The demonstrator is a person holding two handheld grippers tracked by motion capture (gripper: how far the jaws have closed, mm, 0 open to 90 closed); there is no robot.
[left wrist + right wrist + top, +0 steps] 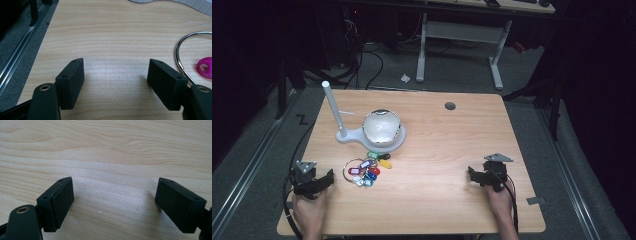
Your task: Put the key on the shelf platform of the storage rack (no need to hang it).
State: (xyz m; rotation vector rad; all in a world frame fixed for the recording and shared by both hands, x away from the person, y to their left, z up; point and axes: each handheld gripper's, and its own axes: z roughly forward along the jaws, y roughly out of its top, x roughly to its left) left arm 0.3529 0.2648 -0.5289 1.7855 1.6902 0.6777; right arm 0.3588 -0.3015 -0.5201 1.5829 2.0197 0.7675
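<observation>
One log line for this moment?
left claw: open, beside key ring | right claw: open, over bare table | nothing held

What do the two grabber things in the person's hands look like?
Both are black. The left gripper and right gripper each have two flat, blocky black jaws with small screw holes, and brass-ringed holes lower down. Each carries a grey three-cornered plate on top and trails a black cable.

The key ring [362,172] lies on the table [437,150], just before the stand [369,135].
</observation>
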